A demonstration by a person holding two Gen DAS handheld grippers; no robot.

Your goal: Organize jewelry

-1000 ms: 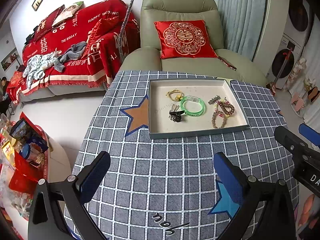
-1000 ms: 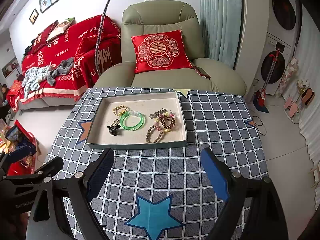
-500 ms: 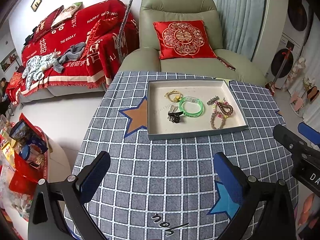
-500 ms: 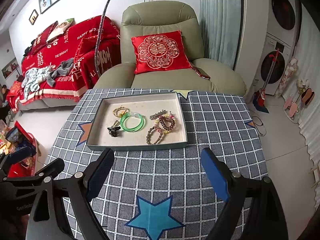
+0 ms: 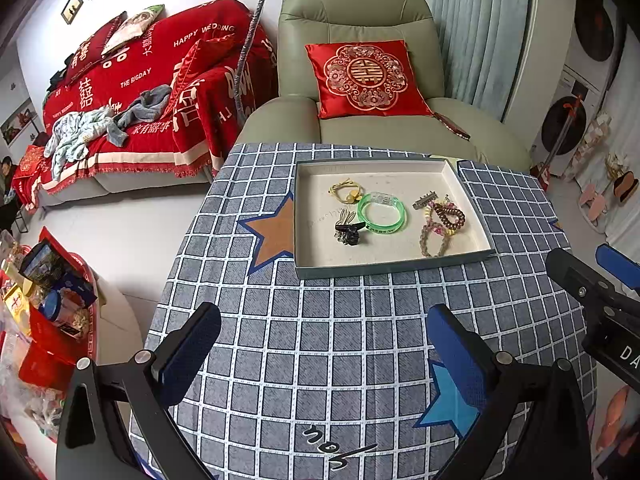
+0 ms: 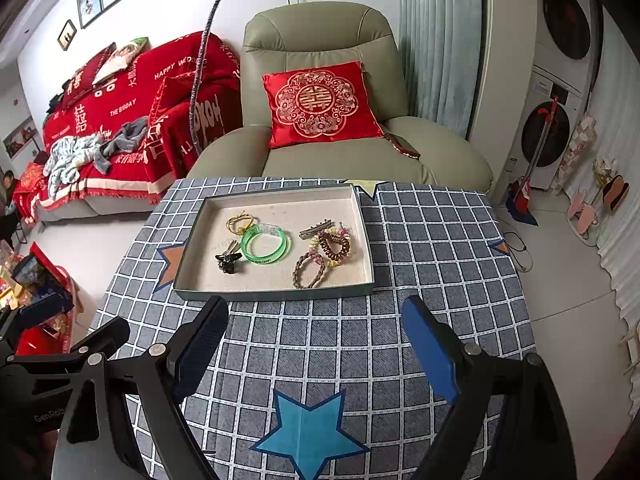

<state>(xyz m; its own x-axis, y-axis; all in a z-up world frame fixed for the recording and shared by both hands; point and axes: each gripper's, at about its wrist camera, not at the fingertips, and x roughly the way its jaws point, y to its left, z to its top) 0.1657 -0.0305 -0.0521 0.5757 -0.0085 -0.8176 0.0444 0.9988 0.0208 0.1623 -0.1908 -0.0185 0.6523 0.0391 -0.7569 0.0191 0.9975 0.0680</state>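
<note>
**Small pieces lay close together in the tray, both tools held back**

All the jewelry lay inside the shallow grey cardboard tray with a pale lining point(image 6: 276, 294), which stood on the desk covered with a grey checked cloth with stars point(image 6: 432, 248). A translucent green plastic bangle point(image 6: 266, 245) was in the middle. A yellow elastic hair tie point(image 6: 239, 221) lay just behind it, and a small black claw clip point(image 6: 229, 261) was near its left side. On the right, a brown spiral hair tie point(image 6: 335, 246), a braided beige bracelet point(image 6: 310, 269) and a silver metal hair clip point(image 6: 317, 229) lay touching or overlapping, together with a beaded piece that I could not separate clearly.

The risk, in my judgement, was in this right group. Wide fingers could catch two pieces together, and the spiral tie could drag the braided bracelet with it. The bangle was smooth and could slip out of a grip. A push against the light tray could move it on the cloth. Whether the pieces were already sorted or waited for sorting, the pictures did not settle.

The left gripper point(image 5: 322, 350) and the right gripper point(image 6: 314, 344) both hovered over the near part of the desk, pointing toward the tray and well apart from it. The fingers of both were spread wide and held nothing.
</note>
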